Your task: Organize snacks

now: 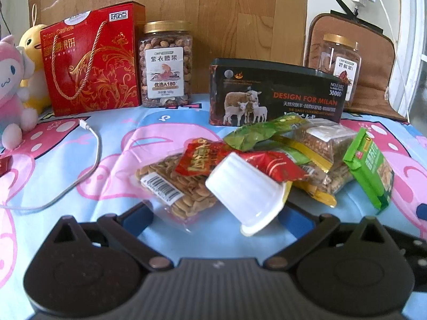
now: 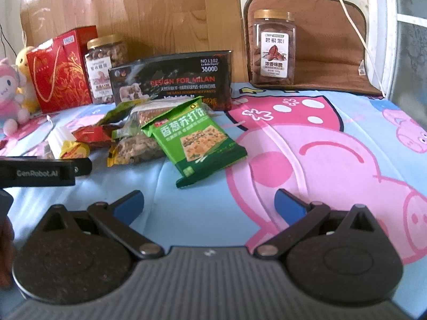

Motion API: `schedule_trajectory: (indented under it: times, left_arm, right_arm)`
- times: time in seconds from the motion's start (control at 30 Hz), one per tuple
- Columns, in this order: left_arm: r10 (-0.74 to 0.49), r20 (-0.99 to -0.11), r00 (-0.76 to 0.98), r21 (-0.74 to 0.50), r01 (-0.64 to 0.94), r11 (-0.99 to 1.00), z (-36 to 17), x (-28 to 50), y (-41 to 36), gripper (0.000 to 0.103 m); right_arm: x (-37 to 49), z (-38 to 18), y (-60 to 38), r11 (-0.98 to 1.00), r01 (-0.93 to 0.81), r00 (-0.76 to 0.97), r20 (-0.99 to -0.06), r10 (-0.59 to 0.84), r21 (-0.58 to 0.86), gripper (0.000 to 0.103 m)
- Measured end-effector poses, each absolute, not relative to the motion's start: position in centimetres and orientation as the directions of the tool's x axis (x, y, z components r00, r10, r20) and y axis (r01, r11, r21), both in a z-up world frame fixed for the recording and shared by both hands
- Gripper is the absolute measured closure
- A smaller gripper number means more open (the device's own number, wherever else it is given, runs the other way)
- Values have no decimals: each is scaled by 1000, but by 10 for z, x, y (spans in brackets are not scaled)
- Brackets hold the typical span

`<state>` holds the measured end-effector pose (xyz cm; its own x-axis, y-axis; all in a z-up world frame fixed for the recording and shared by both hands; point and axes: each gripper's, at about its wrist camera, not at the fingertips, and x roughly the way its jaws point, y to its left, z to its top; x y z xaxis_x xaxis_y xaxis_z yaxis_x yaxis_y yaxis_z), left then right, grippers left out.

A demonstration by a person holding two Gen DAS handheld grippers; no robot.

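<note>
A heap of snack packs lies on the bedsheet: a clear seed bag (image 1: 173, 184), a red packet (image 1: 202, 160), a tipped white jelly cup (image 1: 245, 192), a peanut bag (image 1: 325, 157) and a green cracker pack (image 1: 371, 170), which also shows in the right wrist view (image 2: 200, 141). My left gripper (image 1: 216, 216) is open, its blue pads either side of the white cup and seed bag, touching neither that I can see. My right gripper (image 2: 209, 204) is open and empty over bare sheet, just in front of the green cracker pack. The left gripper's body (image 2: 40, 173) shows at that view's left.
At the back stand a red gift box (image 1: 93, 61), a cashew jar (image 1: 166, 65), a black box (image 1: 275, 93) and a pecan jar (image 2: 273, 48) before a brown cushion (image 2: 320, 40). Plush toys (image 1: 16, 88) and a white cable (image 1: 90, 157) lie left.
</note>
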<state>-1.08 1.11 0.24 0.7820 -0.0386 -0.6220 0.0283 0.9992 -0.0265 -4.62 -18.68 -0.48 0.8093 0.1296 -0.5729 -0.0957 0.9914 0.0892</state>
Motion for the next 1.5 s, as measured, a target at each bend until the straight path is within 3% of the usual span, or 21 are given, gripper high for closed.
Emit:
schedule_trajectory:
  times: [0.33, 0.63, 0.77, 0.87, 0.97, 1.17, 1.23, 1.27, 1.4, 1.5]
  left_arm:
    - [-96, -594, 798, -114, 34, 993, 4, -16, 24, 0]
    - [-174, -501, 848, -285, 28, 958, 8, -23, 50, 1]
    - [-206, -486, 849, -321, 46, 946, 9, -24, 57, 5]
    - [-232, -481, 845, -325, 74, 943, 13, -30, 59, 11]
    - [-255, -453, 854, -332, 103, 937, 18, -50, 65, 14]
    - [-358, -465, 809, -340, 211, 917, 38, -59, 46, 14]
    - [-414, -481, 773, -351, 263, 899, 43, -53, 30, 15]
    - [-434, -483, 761, -353, 284, 891, 45, -50, 23, 16]
    - [-492, -530, 691, -372, 332, 867, 44, -33, -3, 22]
    - [-492, -578, 650, -351, 346, 870, 37, -19, -20, 32]
  right_arm:
    - [-50, -1, -213, 961, -114, 829, -508, 232, 253, 0]
    - [-25, 25, -231, 943, -142, 867, -421, 266, 302, 16]
    - [4, 22, -239, 888, -201, 804, -449, 390, 413, 26]
    - [15, 10, -238, 849, -205, 731, -501, 463, 486, 52]
    - [3, 9, -235, 802, -247, 689, -484, 540, 544, 63]
    - [-21, 17, -225, 803, -343, 679, -463, 571, 487, 60]
    - [-17, 16, -223, 812, -343, 678, -473, 562, 472, 54]
    - [-18, 16, -223, 817, -343, 683, -474, 556, 464, 45]
    - [-33, 16, -214, 866, -382, 709, -498, 499, 324, 21]
    - [-40, 12, -201, 886, -415, 713, -532, 457, 206, 20]
